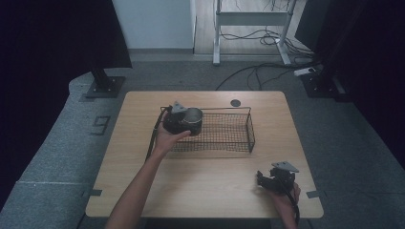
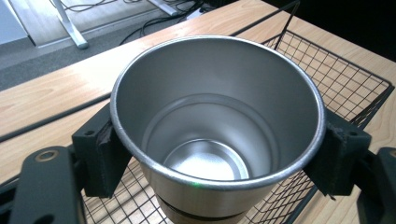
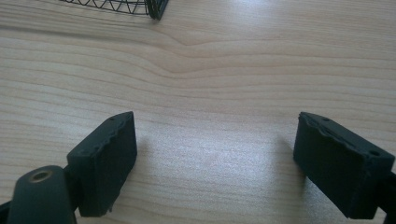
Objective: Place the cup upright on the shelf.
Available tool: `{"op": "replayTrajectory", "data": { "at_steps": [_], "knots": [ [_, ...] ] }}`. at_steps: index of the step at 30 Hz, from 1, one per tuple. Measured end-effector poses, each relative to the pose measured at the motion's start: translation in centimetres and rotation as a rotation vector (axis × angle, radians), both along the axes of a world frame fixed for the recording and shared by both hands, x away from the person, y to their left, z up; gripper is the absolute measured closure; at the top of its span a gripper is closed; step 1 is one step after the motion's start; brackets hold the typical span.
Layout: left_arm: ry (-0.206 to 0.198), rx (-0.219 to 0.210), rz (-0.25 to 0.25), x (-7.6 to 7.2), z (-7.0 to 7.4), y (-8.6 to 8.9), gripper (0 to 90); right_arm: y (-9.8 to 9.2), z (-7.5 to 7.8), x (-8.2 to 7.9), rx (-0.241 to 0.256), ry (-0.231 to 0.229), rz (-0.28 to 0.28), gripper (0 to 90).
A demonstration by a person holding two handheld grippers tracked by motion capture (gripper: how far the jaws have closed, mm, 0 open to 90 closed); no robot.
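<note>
Steel cup [image 2: 217,135] clamped in left gripper [image 1: 184,121] fingers over wire basket [image 1: 250,131] (placing, likely); next, lower and release; right gripper [image 3: 215,158] fingers apart, near bench [image 1: 205,186] edge.

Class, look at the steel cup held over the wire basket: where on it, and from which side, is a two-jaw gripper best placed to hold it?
Grip the steel cup just under its rim, one jaw on each opposite side of the round wall, coming in level from the side. The cup stands upright and flares toward the top, so the rim resists slipping down. That is how the left gripper holds it over the wire basket.
</note>
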State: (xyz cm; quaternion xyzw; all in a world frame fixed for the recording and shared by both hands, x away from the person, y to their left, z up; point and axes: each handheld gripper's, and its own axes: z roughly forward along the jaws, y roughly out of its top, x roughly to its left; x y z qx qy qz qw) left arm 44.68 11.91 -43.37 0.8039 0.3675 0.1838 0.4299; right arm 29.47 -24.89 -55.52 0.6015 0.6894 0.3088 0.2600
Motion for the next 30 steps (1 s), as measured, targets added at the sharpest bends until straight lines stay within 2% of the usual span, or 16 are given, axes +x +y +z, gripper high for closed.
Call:
{"op": "replayTrajectory", "data": {
  "at_steps": [8,11,22,30],
  "knots": [
    [0.029,-0.018,0.015,0.5,-1.1,0.2,19.0,0.0,0.0,0.0,0.0,0.0,0.0,13.3],
    [0.031,-0.003,0.009,0.5,-1.4,0.2,19.0,0.0,0.0,0.0,0.0,0.0,0.0,13.3],
    [0.052,0.005,0.011,0.9,-2.4,0.0,19.0,0.0,0.0,0.0,0.0,0.0,0.0,13.3],
    [0.088,0.02,0.023,1.5,-3.4,0.1,19.0,0.0,0.0,0.0,0.0,0.0,0.0,13.3]
  ]
}}
